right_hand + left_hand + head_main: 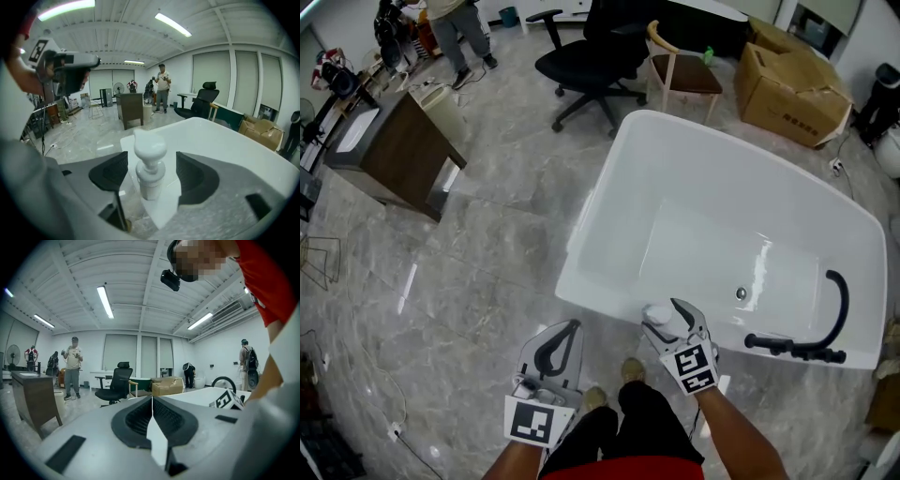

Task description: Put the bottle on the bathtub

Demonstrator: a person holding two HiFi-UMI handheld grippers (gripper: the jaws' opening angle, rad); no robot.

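Right tongs (667, 319) wide open around the white bottle (149, 173) — not squeezing, leaving it upright alone on the bathtub (592, 283) edge. Left tongs (152, 404) shut tight, empty, off to the side — likely not needed.

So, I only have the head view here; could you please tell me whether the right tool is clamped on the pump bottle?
Observer: No. The right gripper view shows the right tool with its jaws apart and a gap on each side of the white pump bottle.
Operator: Thank you. Is it standing upright?
Observer: Yes, upright, with the pump head on top and the bathtub just beyond it.
Operator: And the other hand, please?
Observer: In the left gripper view the left tool is shut, pads together, with nothing between them.
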